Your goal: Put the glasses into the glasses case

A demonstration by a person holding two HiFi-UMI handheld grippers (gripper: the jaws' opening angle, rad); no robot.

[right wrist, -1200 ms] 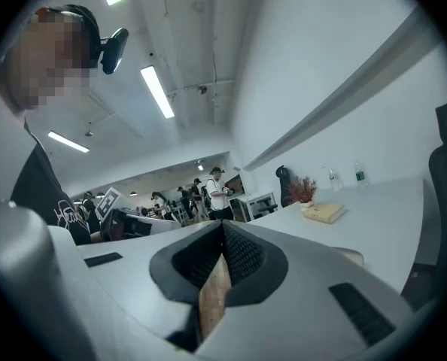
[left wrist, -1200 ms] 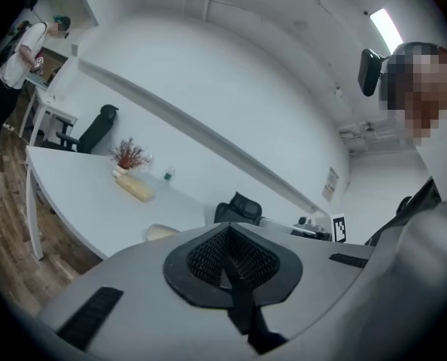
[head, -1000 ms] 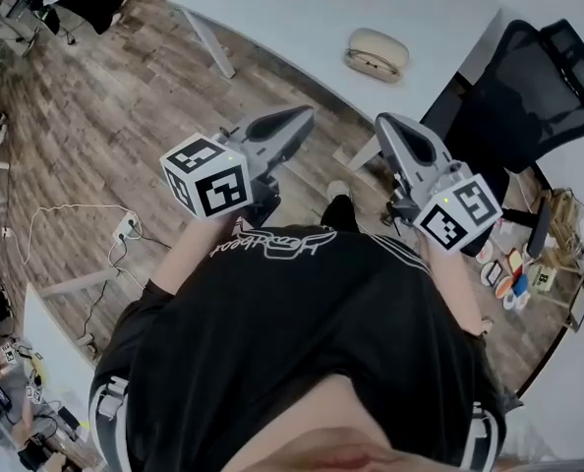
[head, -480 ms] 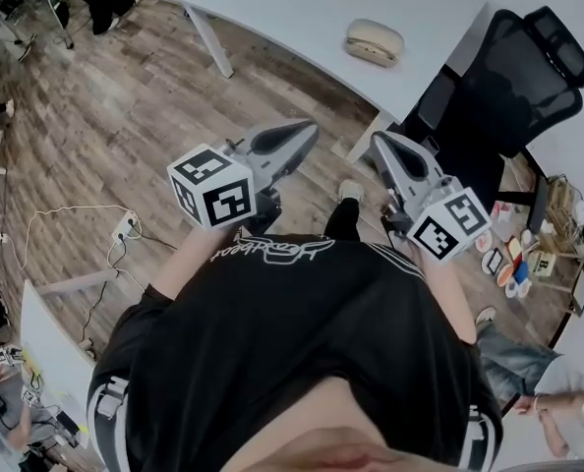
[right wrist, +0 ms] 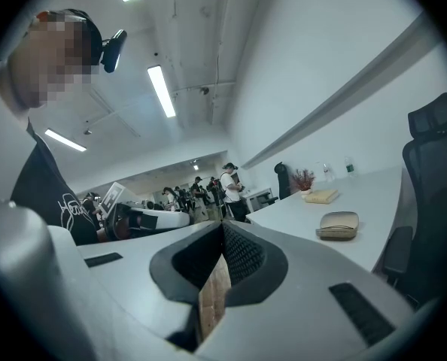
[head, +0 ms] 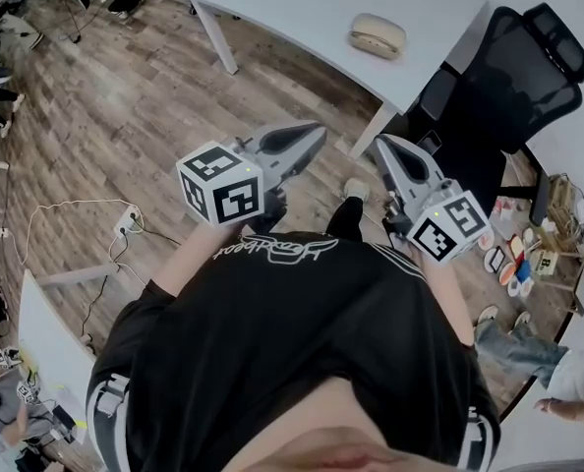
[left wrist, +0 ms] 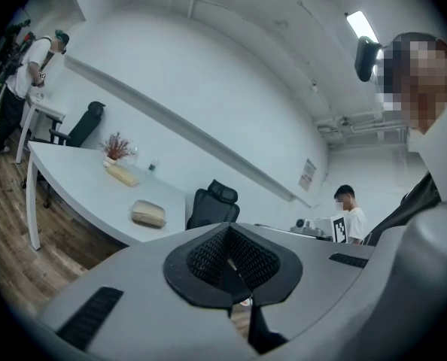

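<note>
The beige glasses case lies closed on the white table, well ahead of both grippers. It also shows in the left gripper view and the right gripper view. No glasses are in any view. My left gripper is held level in front of my chest, shut and empty. My right gripper is beside it, also shut with nothing in it. Both point over the wooden floor toward the table.
A black office chair stands at the table's right end. A power strip with cable lies on the floor at left. Small clutter and another person's legs are at the right. A potted plant stands on the table.
Both grippers have travelled with me over the floor, still side by side and shut. The case now sits a little higher in the head view. Another person's legs have appeared at lower right.
</note>
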